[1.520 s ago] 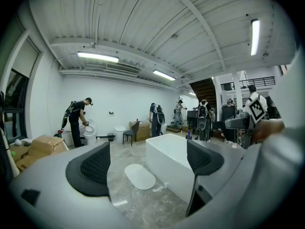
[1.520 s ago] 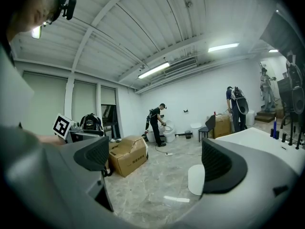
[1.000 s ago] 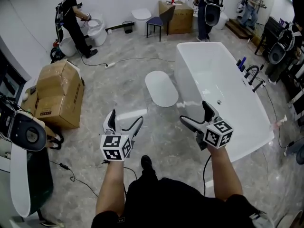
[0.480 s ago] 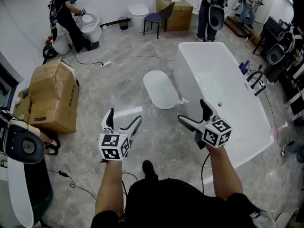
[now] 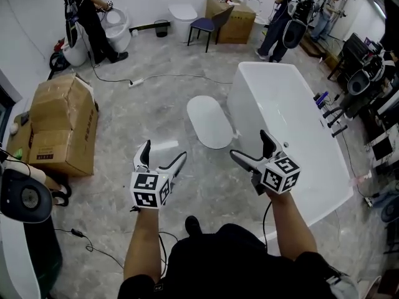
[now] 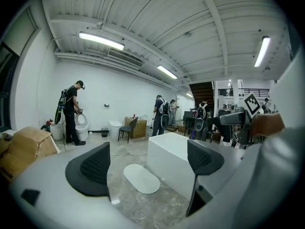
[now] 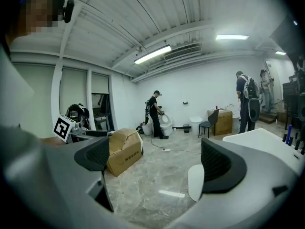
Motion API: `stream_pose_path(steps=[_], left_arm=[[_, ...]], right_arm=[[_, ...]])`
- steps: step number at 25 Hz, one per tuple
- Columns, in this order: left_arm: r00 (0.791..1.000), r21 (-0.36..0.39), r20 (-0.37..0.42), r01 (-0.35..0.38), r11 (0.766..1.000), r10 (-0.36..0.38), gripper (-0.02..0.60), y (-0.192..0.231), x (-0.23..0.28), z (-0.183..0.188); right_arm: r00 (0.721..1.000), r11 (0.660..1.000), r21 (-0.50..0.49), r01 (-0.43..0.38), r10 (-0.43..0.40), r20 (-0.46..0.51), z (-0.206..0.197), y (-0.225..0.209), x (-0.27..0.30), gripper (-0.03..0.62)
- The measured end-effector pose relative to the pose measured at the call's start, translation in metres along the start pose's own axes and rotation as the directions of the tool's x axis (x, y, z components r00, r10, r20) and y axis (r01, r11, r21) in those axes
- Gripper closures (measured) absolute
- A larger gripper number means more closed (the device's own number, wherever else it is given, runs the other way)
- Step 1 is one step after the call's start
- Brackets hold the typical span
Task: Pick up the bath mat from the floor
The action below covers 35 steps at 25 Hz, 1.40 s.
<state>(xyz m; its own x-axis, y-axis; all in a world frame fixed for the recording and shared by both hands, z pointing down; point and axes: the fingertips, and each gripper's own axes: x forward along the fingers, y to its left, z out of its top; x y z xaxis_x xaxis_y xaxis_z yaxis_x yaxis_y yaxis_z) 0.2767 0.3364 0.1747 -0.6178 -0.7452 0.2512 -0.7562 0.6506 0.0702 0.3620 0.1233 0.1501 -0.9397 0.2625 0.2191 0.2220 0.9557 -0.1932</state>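
1. Fingers (image 6: 95, 168) of the left gripper (image 5: 163, 153) stand wide apart with nothing between them; through the gap only the floor and the mat show, far beyond.
2. On the right gripper (image 5: 249, 145) the fingers (image 7: 221, 166) are likewise spread open and empty. Both grippers are held up in the air side by side, one in each of the person's hands.
3. A white oval bath mat (image 5: 210, 122) lies flat on the grey marbled floor (image 5: 156, 98), on the far side of both grippers and well apart from them, roughly in line with the space between the two.
4. The mat's right edge lies just beside the left wall of a long white freestanding bathtub (image 5: 293, 129), which fills the right side of the scene; whether they touch cannot be told.
5. Black taps (image 5: 330, 114) stand at the tub's right rim.
6. On the left, large brown cardboard boxes (image 5: 56, 126) sit stacked on the floor, well apart from the mat.
7. A thin cable (image 5: 181, 76) trails across the floor on the far side of the mat.
8. At the far left a person in black clothes (image 5: 87, 11) stands at a white toilet (image 5: 117, 30).
9. Against the far wall stand a dark blue chair (image 5: 209, 25) and another brown cardboard box (image 5: 234, 17), and a person with a backpack (image 5: 287, 20) stands at the far right.
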Motion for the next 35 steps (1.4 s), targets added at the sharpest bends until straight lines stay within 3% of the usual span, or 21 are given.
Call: stream_pose_path(steps=[11,18,25,35], left_arm=[[0.998,0.005,0.04,-0.04,0.999,0.04,0.08,0.048,-0.002,0.026],[0.998,-0.024,0.049,-0.042,0.999,0.043,0.08,0.072,0.023,0.034],[0.998,-0.051,0.028,-0.061,0.997,0.062,0.08,0.104,0.1,0.037],[0.995,-0.014,-0.046,-0.083,0.996,0.083,0.08,0.143,0.231,0.057]], right_arm=[[0.998,0.999,-0.024,-0.045,0.046,0.044,0.032,0.016,0.054,0.011],[0.997,0.996,0.059,-0.066,0.063,0.055,0.023,-0.009,0.093,0.011],[0.998,0.992,0.112,-0.051,0.047,0.041,0.017,-0.07,0.146,0.013],[0.997,0.988,0.134,-0.071,0.071,0.006,0.041,-0.166,0.248,0.013]])
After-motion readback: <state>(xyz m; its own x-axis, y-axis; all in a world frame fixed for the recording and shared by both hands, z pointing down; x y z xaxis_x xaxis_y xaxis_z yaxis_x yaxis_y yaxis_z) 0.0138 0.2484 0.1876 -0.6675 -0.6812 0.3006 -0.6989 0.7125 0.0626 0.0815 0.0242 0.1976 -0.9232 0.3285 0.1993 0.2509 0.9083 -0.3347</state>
